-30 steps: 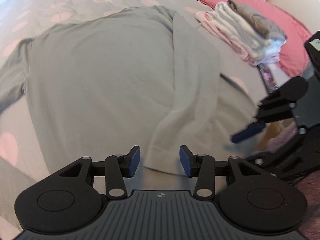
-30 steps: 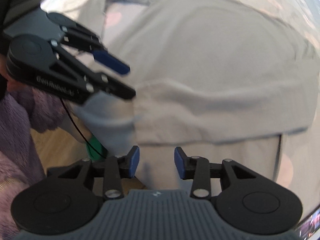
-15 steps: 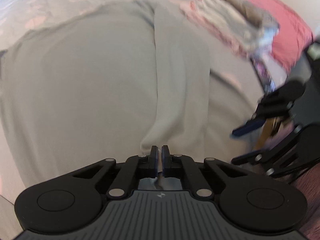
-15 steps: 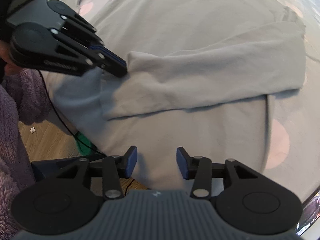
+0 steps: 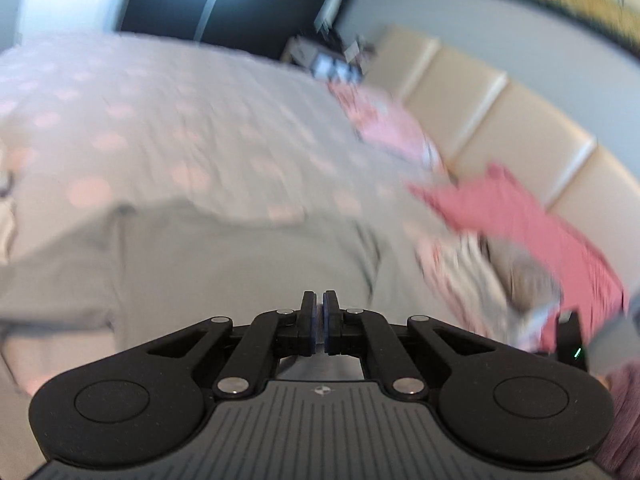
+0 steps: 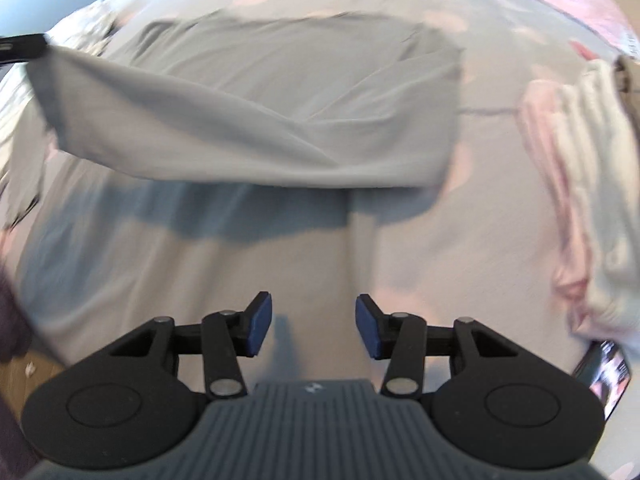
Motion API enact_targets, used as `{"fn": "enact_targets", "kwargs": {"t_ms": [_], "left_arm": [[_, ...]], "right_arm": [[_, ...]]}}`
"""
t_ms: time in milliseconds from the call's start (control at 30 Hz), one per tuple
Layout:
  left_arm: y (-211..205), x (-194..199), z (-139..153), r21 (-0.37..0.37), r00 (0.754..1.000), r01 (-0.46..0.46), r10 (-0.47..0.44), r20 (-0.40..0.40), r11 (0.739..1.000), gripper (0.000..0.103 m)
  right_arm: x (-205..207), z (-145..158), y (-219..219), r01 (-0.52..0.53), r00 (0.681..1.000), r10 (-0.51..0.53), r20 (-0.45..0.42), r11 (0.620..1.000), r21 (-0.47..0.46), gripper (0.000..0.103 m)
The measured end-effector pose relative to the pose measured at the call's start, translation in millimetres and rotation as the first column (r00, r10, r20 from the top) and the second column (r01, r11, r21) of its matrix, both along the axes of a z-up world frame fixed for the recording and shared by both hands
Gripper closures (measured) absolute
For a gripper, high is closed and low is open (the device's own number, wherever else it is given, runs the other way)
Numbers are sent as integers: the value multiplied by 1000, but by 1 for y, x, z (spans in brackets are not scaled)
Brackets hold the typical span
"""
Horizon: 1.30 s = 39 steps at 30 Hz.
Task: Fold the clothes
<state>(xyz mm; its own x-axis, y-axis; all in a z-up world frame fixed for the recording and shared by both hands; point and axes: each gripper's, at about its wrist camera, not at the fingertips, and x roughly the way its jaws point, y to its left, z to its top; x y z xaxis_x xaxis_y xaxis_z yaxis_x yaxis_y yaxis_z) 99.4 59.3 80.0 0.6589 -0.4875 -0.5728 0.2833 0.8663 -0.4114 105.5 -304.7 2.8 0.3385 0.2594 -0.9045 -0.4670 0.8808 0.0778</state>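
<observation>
One grey shirt (image 6: 280, 80) lies spread on the bed (image 6: 400, 264), one sleeve lifted off it. One stack of folded clothes (image 6: 580, 184) sits toward the bed's right edge (how many pieces are in it cannot be told through the blur). Two pink pillows (image 5: 528, 224) lie at the head edge. One phone (image 6: 604, 372) rests at the near right corner. Two tongs: the left tongs (image 5: 319, 322) and the right tongs (image 6: 314, 330).

The shirt (image 6: 280, 92) is plain light grey. Bedspread (image 5: 180, 120) is pale grey with pink dots, and the pillow (image 5: 532, 220) at the right is solid pink.
</observation>
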Motion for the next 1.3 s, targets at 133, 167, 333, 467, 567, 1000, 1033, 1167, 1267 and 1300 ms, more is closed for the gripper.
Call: {"fn": "enact_targets", "kwargs": {"t_ms": [133, 167, 333, 467, 567, 1000, 1033, 1167, 1267, 1300], "left_arm": [[22, 8, 27, -58, 992, -69, 75, 103, 996, 103], [27, 9, 33, -76, 988, -86, 95, 125, 993, 103], [50, 16, 61, -132, 958, -171, 196, 211, 976, 103], [42, 35, 39, -48, 981, -159, 163, 106, 986, 103], [30, 50, 13, 39, 993, -118, 118, 5, 992, 103], [33, 64, -103, 243, 942, -84, 156, -298, 966, 60], [36, 65, -108, 232, 938, -89, 160, -307, 969, 61], [31, 68, -115, 235, 939, -79, 151, -309, 969, 71], [27, 71, -121, 237, 939, -71, 145, -311, 969, 94], [26, 72, -123, 237, 940, -69, 143, -310, 969, 97]], "right_arm": [[29, -1, -8, 30, 999, -30, 33, 1000, -9, 53], [37, -2, -9, 38, 999, -38, 37, 999, -11, 53], [69, -10, -7, 70, 997, -70, 17, 998, 9, 53], [80, -18, 7, 57, 998, -57, 2, 998, -10, 52], [86, -24, 19, 45, 999, -45, -5, 998, -41, 52], [93, -35, 18, 67, 997, -67, -22, 998, -13, 45], [93, -36, 18, 66, 998, -66, -22, 998, -12, 45], [94, -35, 19, 65, 998, -65, -8, 998, -11, 45], [98, -33, 19, 70, 998, -70, 7, 998, -8, 45], [99, -32, 19, 71, 997, -71, 12, 997, -8, 45]]}}
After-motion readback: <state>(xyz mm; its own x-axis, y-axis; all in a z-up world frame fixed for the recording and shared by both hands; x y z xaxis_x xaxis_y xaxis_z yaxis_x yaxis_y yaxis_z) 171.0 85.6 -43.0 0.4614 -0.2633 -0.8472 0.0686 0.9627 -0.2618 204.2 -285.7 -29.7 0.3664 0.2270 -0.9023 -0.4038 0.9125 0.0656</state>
